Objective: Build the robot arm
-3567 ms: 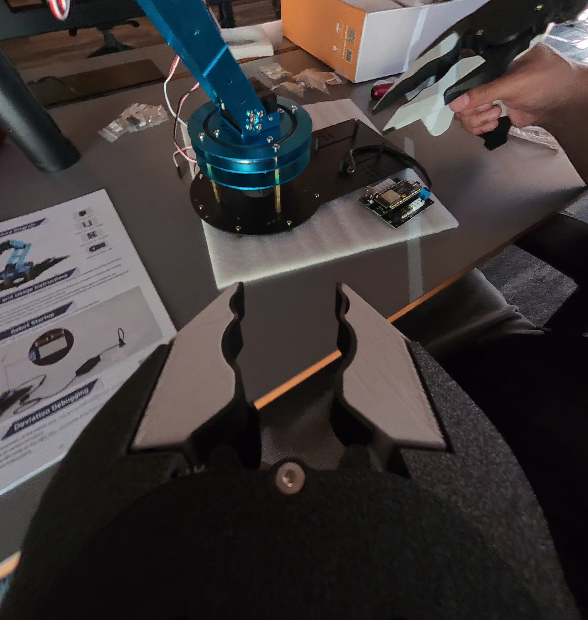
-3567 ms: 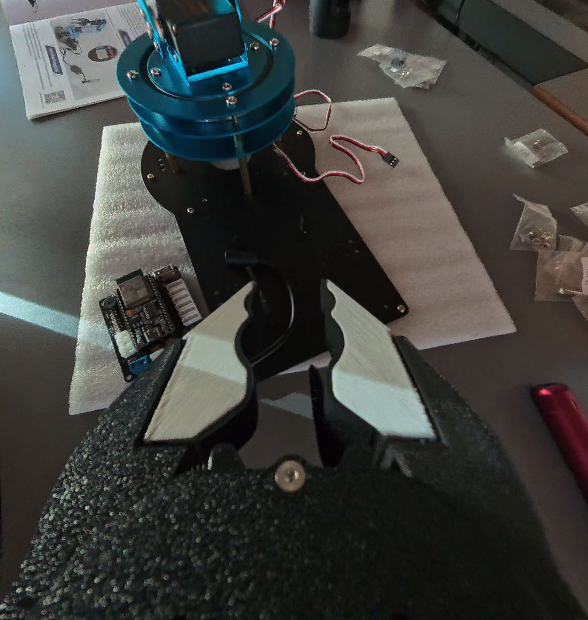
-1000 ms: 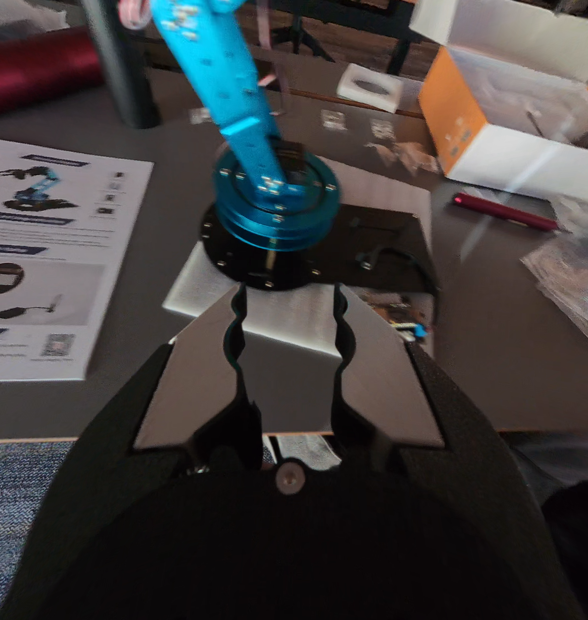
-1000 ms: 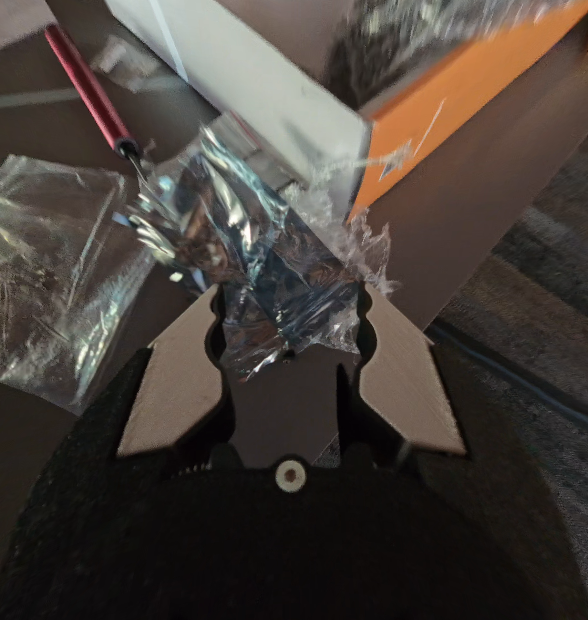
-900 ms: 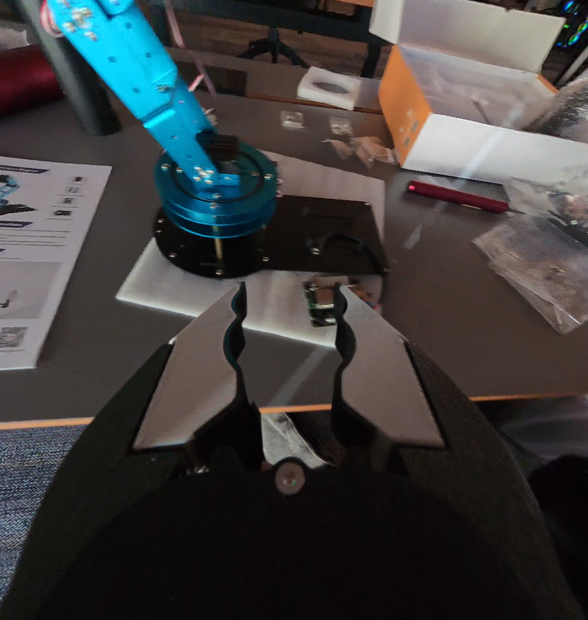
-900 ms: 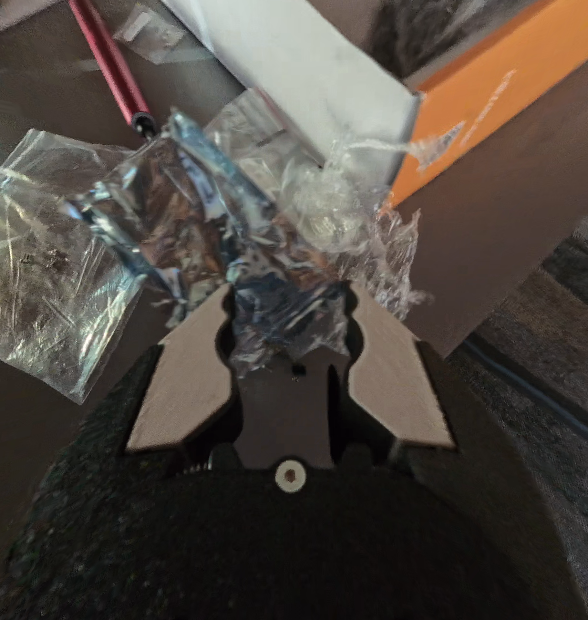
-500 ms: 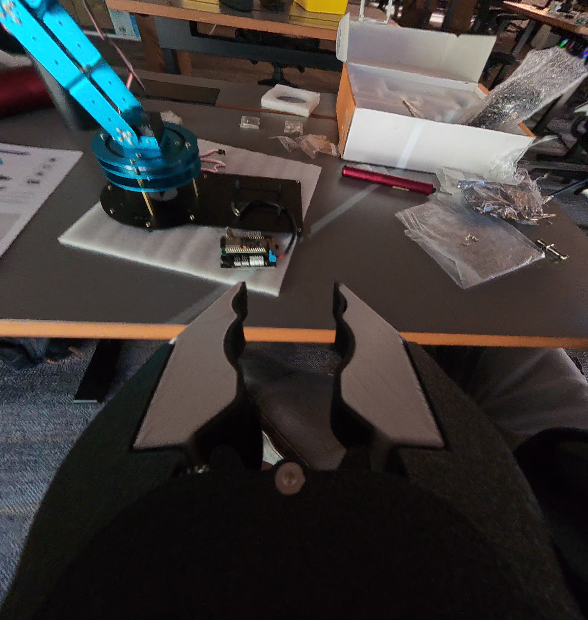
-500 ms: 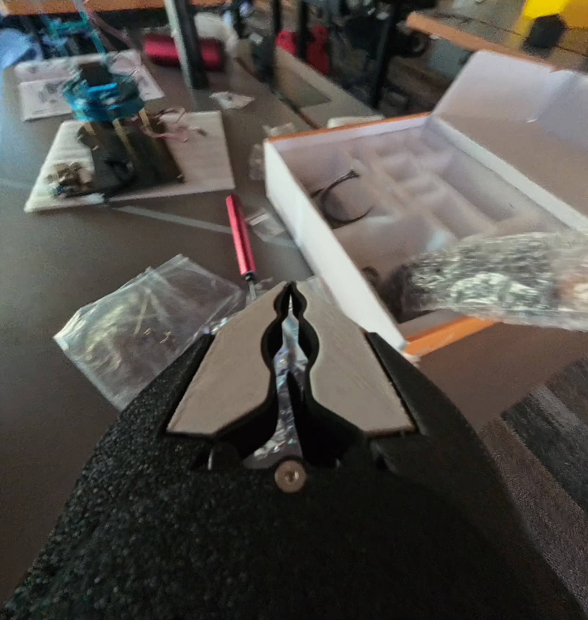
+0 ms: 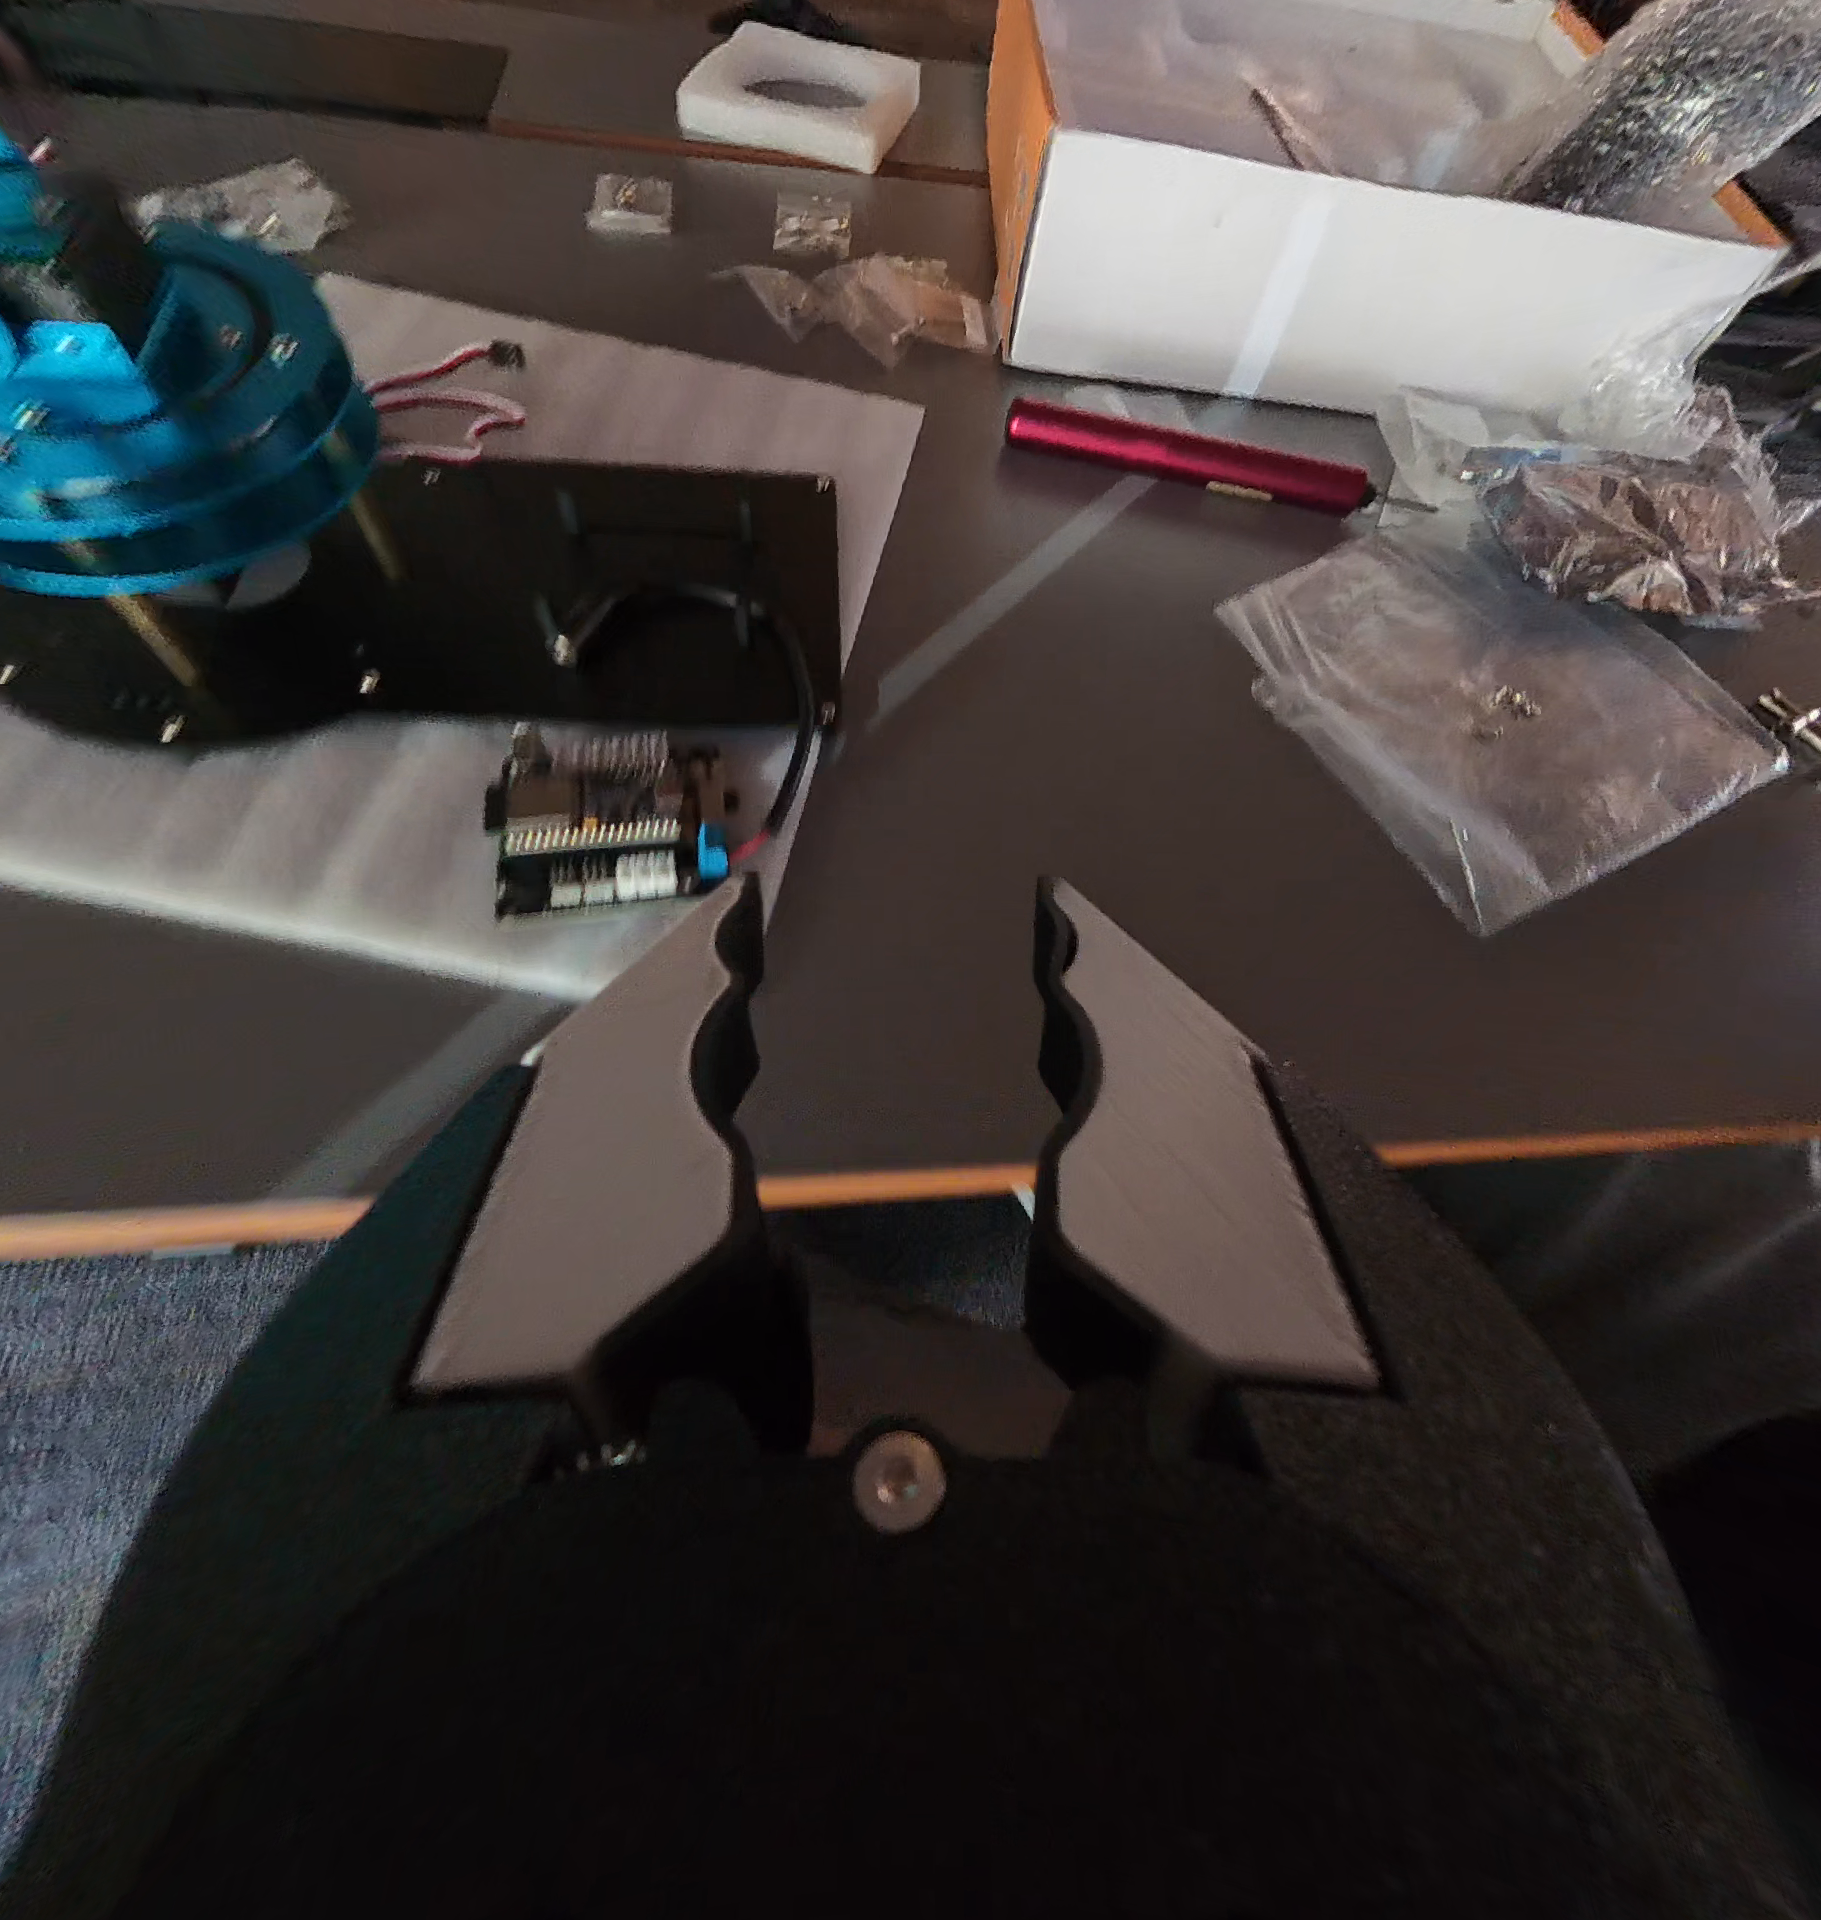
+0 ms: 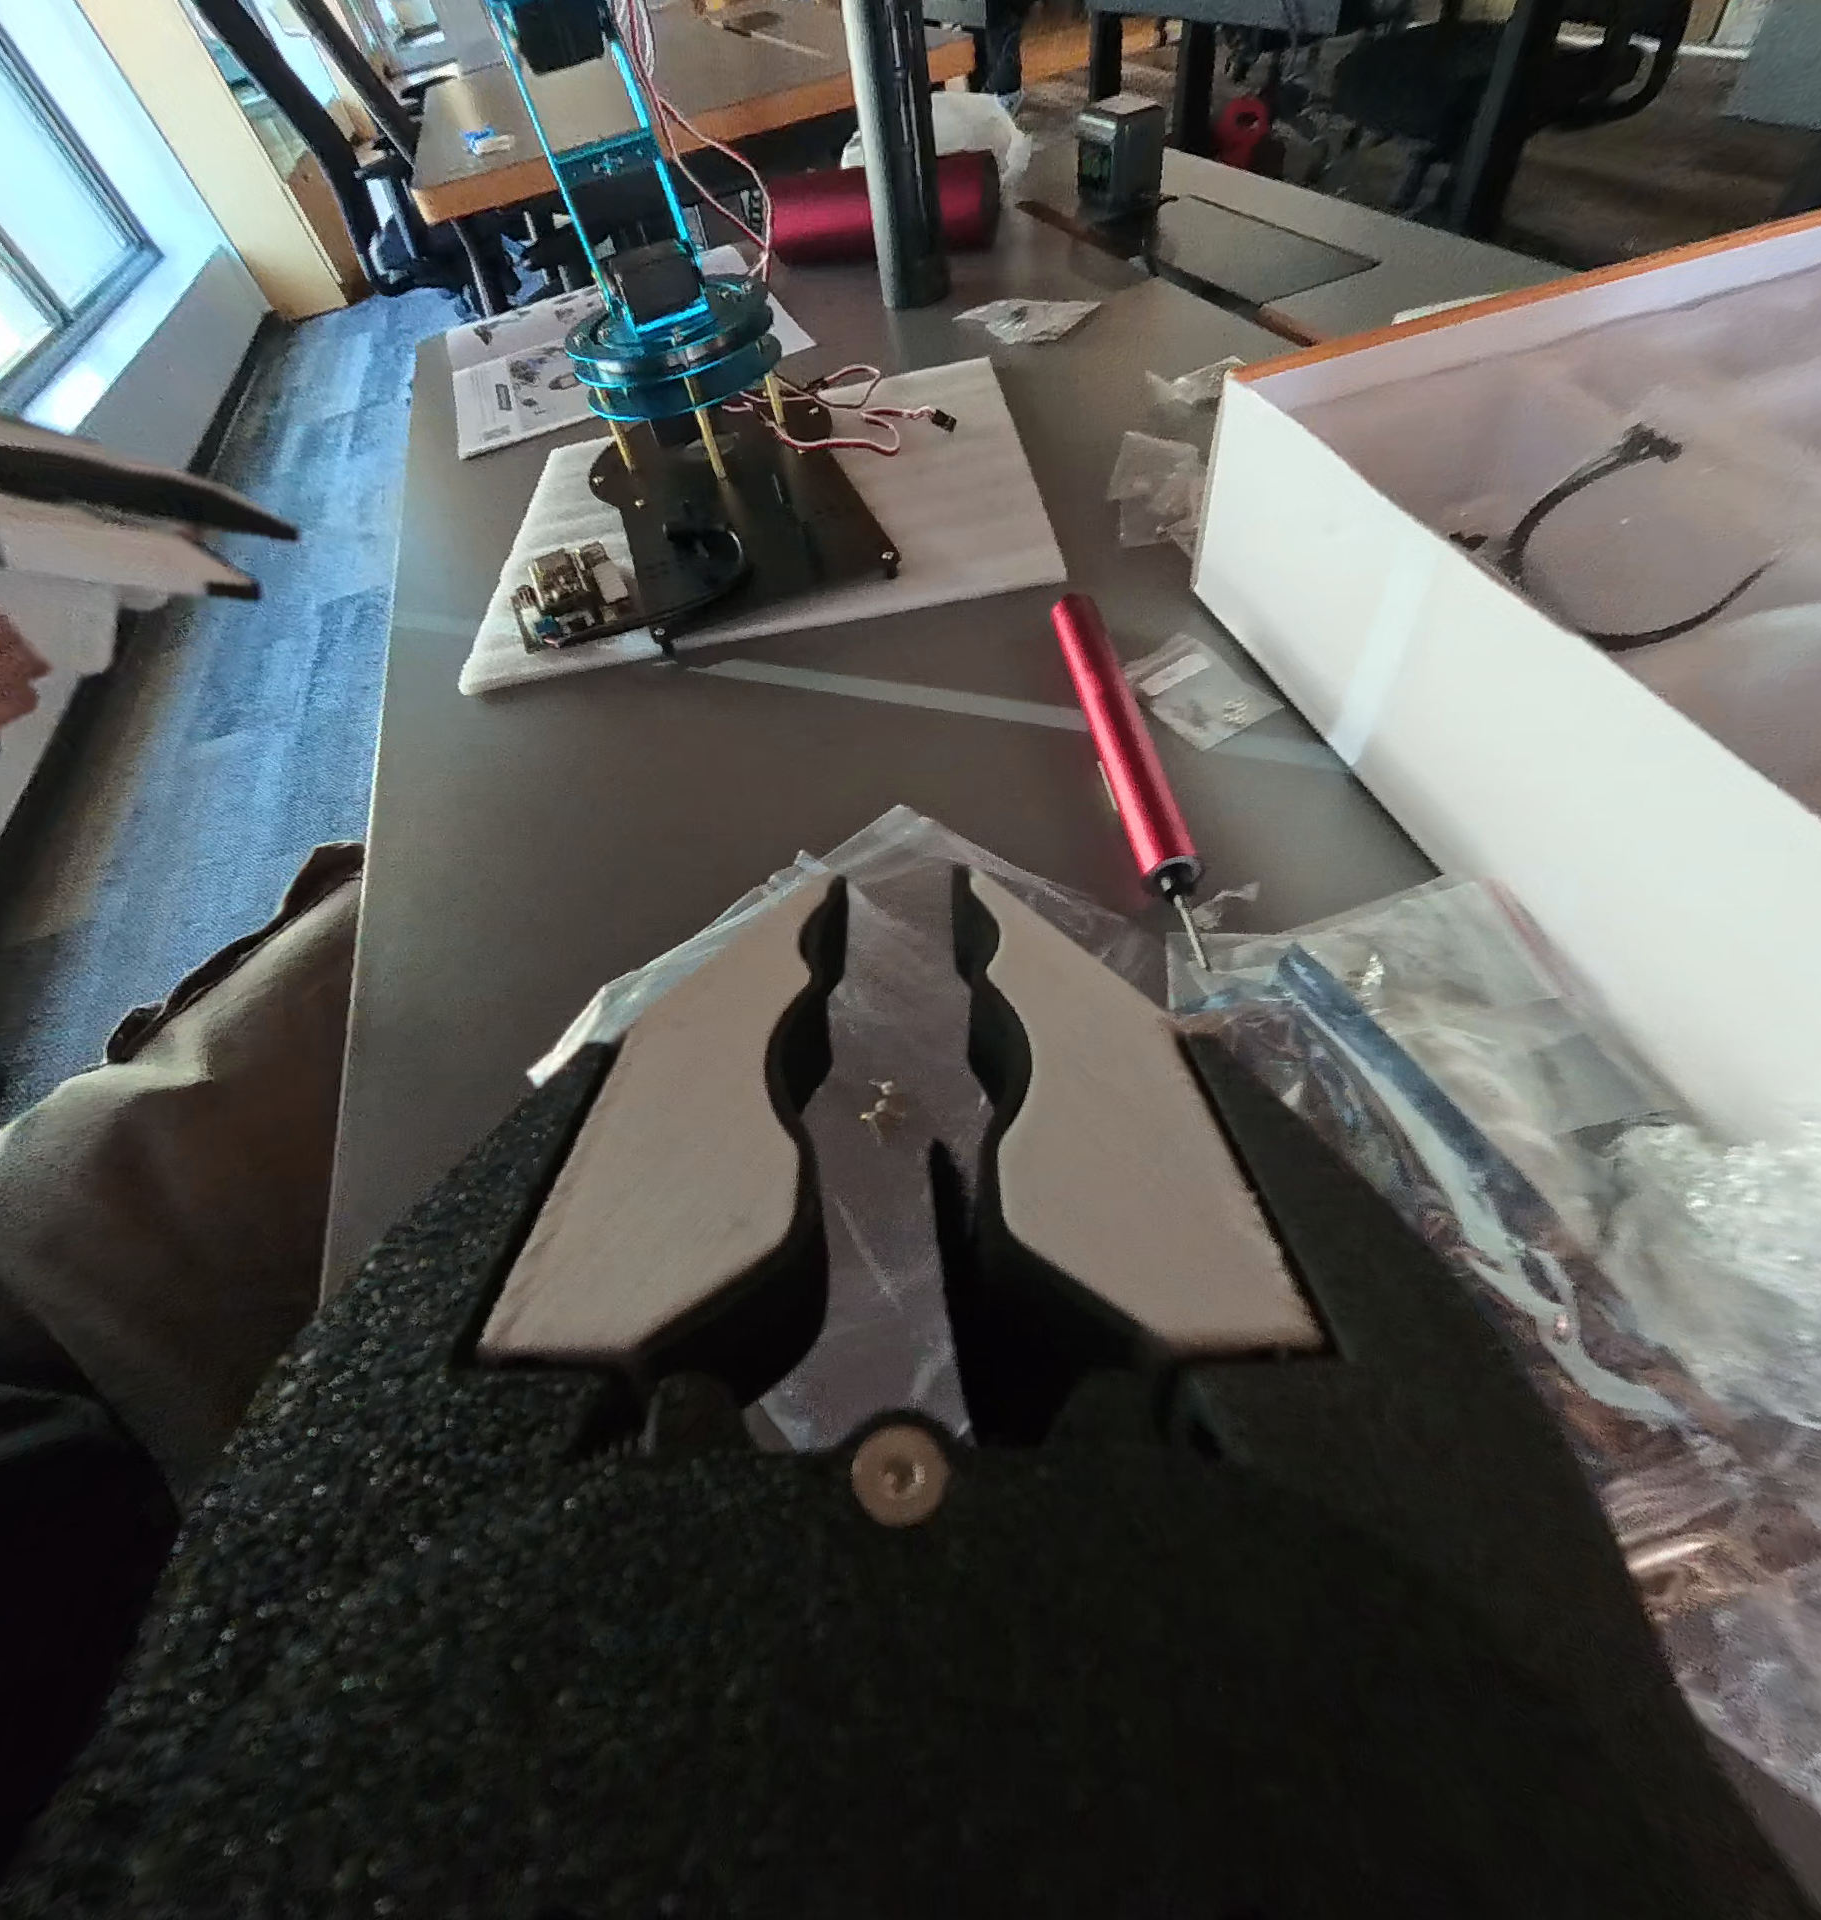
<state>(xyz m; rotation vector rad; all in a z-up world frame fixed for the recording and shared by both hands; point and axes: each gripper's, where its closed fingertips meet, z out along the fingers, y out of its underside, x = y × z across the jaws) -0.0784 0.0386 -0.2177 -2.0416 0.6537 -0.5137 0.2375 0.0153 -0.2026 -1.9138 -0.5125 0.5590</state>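
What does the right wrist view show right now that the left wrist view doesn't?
Only the right wrist view: the right gripper, jaws slightly apart over a clear plastic bag, the printed sheet and the left gripper from the side.
Only the left wrist view: the left gripper end-on, open and empty, and a white foam block.
Both: blue turntable base, circuit board, red screwdriver, white box.

No legible text found. Print seen on white instruction leaflet behind blue robot arm base, too small for reading.
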